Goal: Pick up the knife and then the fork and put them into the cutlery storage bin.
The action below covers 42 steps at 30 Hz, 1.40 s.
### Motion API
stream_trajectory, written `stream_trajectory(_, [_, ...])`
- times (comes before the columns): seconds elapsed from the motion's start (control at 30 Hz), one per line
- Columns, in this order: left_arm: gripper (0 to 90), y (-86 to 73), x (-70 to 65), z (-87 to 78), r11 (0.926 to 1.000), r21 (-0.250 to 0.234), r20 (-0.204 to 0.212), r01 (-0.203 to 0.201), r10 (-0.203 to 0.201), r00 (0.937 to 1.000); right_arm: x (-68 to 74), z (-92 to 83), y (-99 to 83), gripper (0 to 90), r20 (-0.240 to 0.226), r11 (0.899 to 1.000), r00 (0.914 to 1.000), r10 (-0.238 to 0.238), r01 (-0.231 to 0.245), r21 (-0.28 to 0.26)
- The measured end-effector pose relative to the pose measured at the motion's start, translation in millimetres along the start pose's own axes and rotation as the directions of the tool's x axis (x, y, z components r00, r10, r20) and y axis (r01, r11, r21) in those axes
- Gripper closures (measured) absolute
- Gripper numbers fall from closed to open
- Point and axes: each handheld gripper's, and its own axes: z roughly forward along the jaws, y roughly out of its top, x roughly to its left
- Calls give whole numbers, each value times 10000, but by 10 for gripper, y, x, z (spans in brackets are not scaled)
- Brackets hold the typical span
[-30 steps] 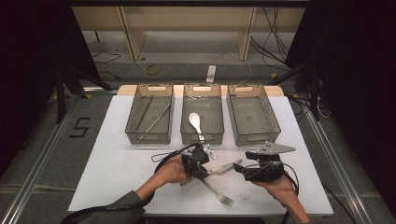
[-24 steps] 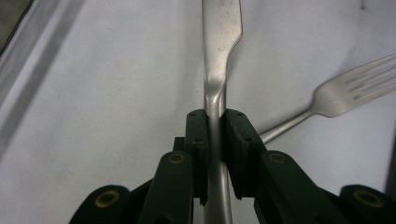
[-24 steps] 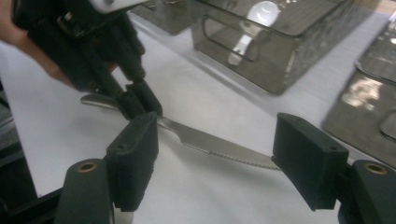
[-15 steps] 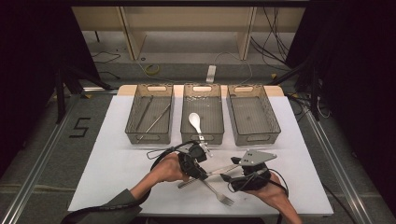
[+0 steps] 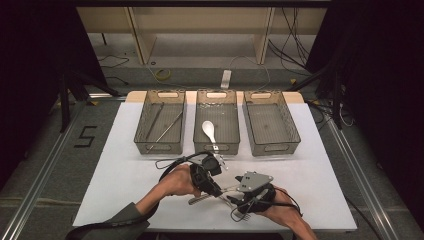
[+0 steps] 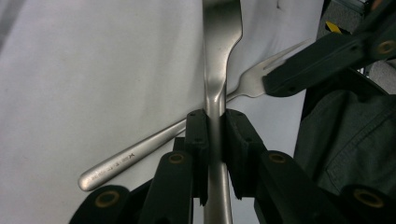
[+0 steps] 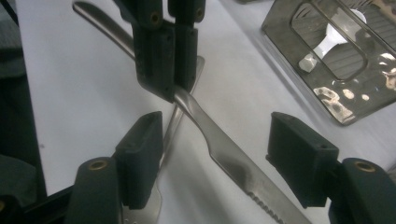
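My left gripper (image 6: pixel 215 135) is shut on the neck of a steel table knife (image 6: pixel 219 56), which it holds a little above the white tabletop. The knife's serrated blade (image 7: pixel 229 158) runs between the jaws of my right gripper (image 7: pixel 219 149). Those jaws have just been closing, but both pads still stand clear of the blade. A steel fork (image 6: pixel 140 154) lies flat on the table under the knife. In the high view the left gripper (image 5: pixel 215 186) and right gripper (image 5: pixel 236 198) meet near the table's front edge.
Three clear trays stand in a row at the back. The left tray (image 5: pixel 159 148) holds long metal utensils, the middle tray (image 5: pixel 216 148) holds a white spoon (image 5: pixel 209 131), and the right tray (image 5: pixel 277 148) has nothing in it. Cables trail from both grippers.
My right gripper has moved left across the table, up to the left gripper, and its jaws now straddle the knife blade. The left gripper has lifted the knife slightly.
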Motion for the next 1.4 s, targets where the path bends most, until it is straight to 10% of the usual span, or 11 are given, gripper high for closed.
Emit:
stream_trajectory(0.27, [794, 14, -51, -9, 9998, 188, 78, -59, 58, 10000, 143, 117, 62, 470, 327, 9890, 9901, -1362, 1340, 622])
stream_trajectory(0.7, [794, 28, -82, 3, 9993, 360, 270, -129, 119, 9996, 228, 199, 83, 679, 475, 9702, 9737, -2228, 2167, 1086])
stream_trajectory(1.03, [794, 26, -72, 12, 9991, 397, 623, -119, 94, 9980, 275, 205, 66, 837, 303, 9107, 9185, -3942, 3861, 1468])
stream_trajectory(1.13, [787, 33, -87, -20, 9995, 284, 609, -135, 118, 9981, 298, 194, 67, 884, 124, 8798, 8894, -4570, 4499, 1537])
stream_trajectory(1.4, [718, 45, -104, -141, 9997, -138, 425, -189, 195, 9989, 271, 148, 76, 889, 195, 8830, 8920, -4516, 4437, 1532])
